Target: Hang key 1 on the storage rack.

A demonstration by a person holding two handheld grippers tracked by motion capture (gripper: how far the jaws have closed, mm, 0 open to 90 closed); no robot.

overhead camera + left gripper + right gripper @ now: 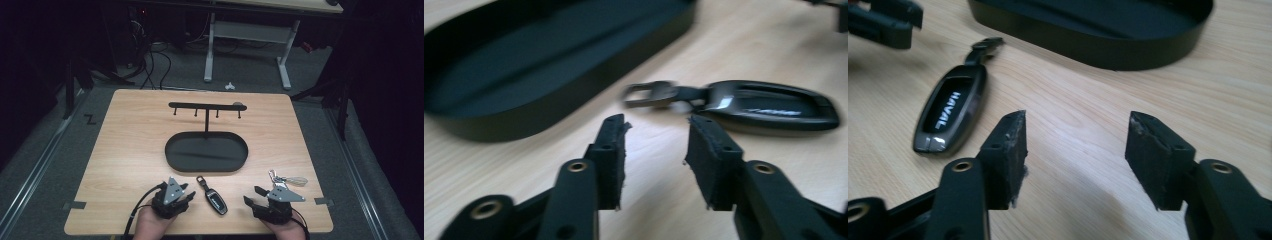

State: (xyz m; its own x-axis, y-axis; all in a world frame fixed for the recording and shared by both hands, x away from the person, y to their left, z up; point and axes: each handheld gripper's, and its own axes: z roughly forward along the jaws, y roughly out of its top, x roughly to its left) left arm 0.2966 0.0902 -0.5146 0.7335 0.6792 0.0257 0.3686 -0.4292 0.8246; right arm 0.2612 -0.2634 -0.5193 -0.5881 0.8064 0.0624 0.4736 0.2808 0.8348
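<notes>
So the car key fob (pixel 213 196) is lying flat on the tabletop (pixel 125 140), near the front edge, pretty much dead centre between the two hands. It's a dark, glossy fob with a little metal loop (pixel 651 94) on the end that points toward the tray, and the right gripper view shows white lettering on its face. Nothing is touching it.

Left tongs (pixel 186 191) sit just to the left of the fob, low over the wood, aimed at the loop end. Jaws are parted with only bare tabletop between them, so released, holding nothing. The left gripper view is a bit motion-blurred, but the gap is plain and the fob lies just past the pad tips (pixel 610 150).

Right tongs (pixel 254 196) are on the other side of the fob, also released, with a wide gap and bare wood in between. In the right gripper view the fob lies off to the left of the jaws, apart from them.

Just behind the right tongs there's a small bunch of keys on a ring (pixel 286 178), lying on the wood.

Further back, mid-table, is a black oval tray (pixel 175 152) with a post rising from its rear and a crossbar with hooks (pixel 207 106) on top.
</notes>
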